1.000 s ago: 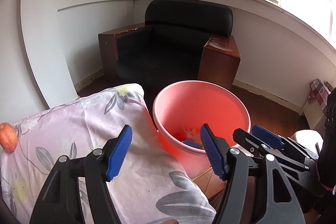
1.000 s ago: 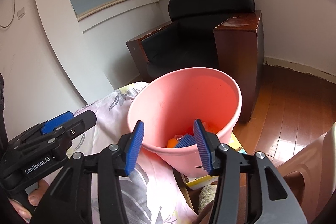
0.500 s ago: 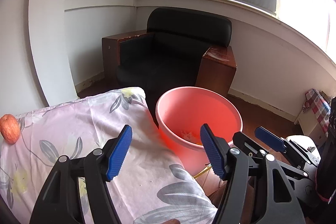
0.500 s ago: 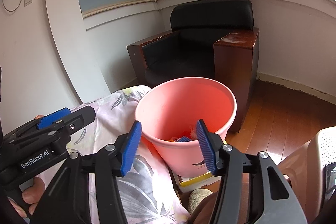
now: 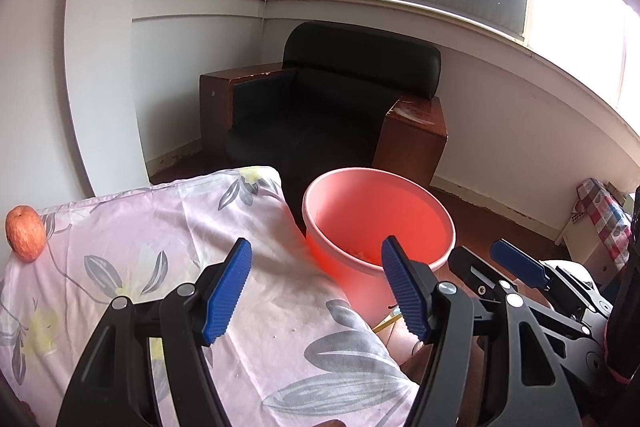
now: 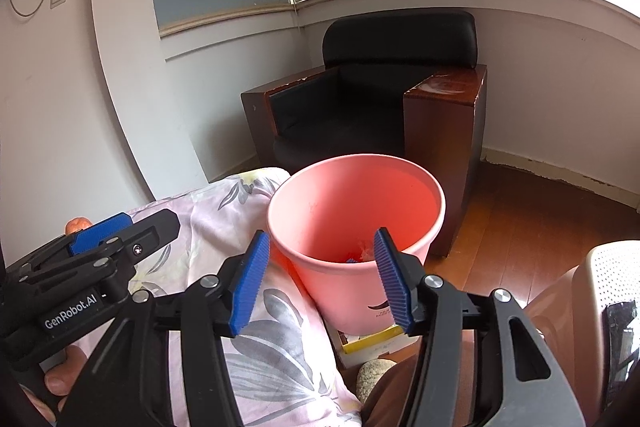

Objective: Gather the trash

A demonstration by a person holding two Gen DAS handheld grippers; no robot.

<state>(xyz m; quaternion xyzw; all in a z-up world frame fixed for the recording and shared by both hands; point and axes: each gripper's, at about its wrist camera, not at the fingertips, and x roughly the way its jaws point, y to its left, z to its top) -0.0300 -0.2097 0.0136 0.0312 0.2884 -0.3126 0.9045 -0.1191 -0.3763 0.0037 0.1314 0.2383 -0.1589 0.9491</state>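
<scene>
A pink bin (image 5: 408, 215) (image 6: 320, 227) stands on the floor at the corner of a table under a pale floral cloth (image 5: 168, 227) (image 6: 216, 227). Scraps lie at its bottom (image 6: 358, 257). My left gripper (image 5: 316, 291) hangs open over the cloth's near corner, short of the bin, nothing between its blue pads. My right gripper (image 6: 320, 281) is open too, empty, in front of the bin's near wall. The left gripper (image 6: 100, 239) shows in the right wrist view at the left, the right gripper (image 5: 516, 263) in the left wrist view at the right. An apple (image 5: 25, 233) sits on the cloth's far left.
A black armchair (image 5: 340, 115) (image 6: 380, 99) with brown wooden sides stands in the corner behind the bin. A yellow-edged box (image 6: 372, 339) lies under the bin. Wooden floor (image 6: 540, 211) runs to the right. A beige perforated seat (image 6: 616, 267) is at the right edge.
Both grippers have drawn back and up from the bin, which now looks smaller and farther off. The right jaws stand slightly wider. More of the cloth and the apple show.
</scene>
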